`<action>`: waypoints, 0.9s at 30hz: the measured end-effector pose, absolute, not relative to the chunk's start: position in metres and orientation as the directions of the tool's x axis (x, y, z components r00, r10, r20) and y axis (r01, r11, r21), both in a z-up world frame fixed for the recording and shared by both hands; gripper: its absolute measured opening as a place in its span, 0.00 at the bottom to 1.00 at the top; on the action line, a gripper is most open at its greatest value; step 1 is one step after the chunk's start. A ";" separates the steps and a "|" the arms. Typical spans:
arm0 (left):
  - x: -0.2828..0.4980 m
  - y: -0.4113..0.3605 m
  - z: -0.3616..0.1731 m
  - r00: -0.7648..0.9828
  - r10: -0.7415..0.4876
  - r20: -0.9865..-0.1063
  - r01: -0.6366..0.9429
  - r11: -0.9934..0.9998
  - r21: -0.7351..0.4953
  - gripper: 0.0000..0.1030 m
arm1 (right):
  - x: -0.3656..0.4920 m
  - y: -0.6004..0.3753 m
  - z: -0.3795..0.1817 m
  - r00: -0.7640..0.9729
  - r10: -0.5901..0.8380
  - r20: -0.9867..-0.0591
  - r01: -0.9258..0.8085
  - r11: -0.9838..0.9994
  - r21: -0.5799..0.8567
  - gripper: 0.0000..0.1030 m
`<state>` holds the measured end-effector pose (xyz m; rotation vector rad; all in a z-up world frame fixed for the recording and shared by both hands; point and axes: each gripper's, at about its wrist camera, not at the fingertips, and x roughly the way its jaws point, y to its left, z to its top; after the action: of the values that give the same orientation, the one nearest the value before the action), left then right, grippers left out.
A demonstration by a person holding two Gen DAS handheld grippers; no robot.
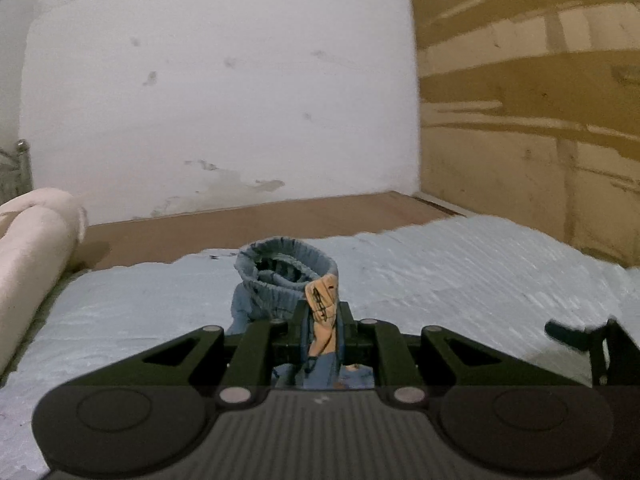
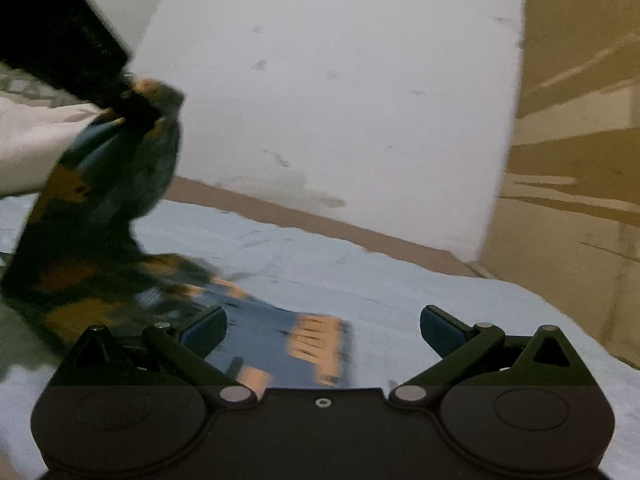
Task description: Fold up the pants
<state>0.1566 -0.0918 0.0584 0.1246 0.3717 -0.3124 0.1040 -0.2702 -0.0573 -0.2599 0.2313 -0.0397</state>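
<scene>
Left wrist view: left gripper pinches the pants; right gripper fingers spread above them.

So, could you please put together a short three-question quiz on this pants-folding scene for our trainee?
1. True or false: the left gripper is shut on the pants.
2. The right gripper is: A) open, B) shut on the waistband, C) holding the rolled bedding.
3. Fill in: the pants' lower part lies on the pale blue ____.

Key: 1 true; 2 A; 3 sheet.
</scene>
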 end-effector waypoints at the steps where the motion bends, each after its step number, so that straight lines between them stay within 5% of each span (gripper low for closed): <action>1: 0.157 -0.101 0.056 0.878 -0.285 -0.385 0.337 0.939 0.074 0.13 | 0.103 -0.279 -0.058 0.971 -0.096 -0.217 0.039 0.967 -0.253 0.99; 15: 0.149 -0.171 -0.002 0.772 -0.327 -0.544 0.433 0.898 0.074 0.20 | 0.103 -0.364 -0.062 0.938 -0.228 -0.261 0.222 0.974 -0.053 0.99; 20: 0.141 -0.169 -0.008 0.770 -0.314 -0.555 0.425 0.902 0.079 0.44 | 0.106 -0.381 -0.065 0.929 -0.223 -0.296 0.241 0.970 0.024 0.99; 27: 0.133 -0.172 -0.011 0.778 -0.271 -0.567 0.411 0.902 0.134 0.62 | 0.115 -0.388 -0.068 0.927 -0.201 -0.317 0.230 0.972 0.056 0.99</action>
<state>0.1329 -0.1722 -0.0111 0.2576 0.5703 -0.3733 0.1146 -0.3878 -0.0678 0.0923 0.3147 -0.2212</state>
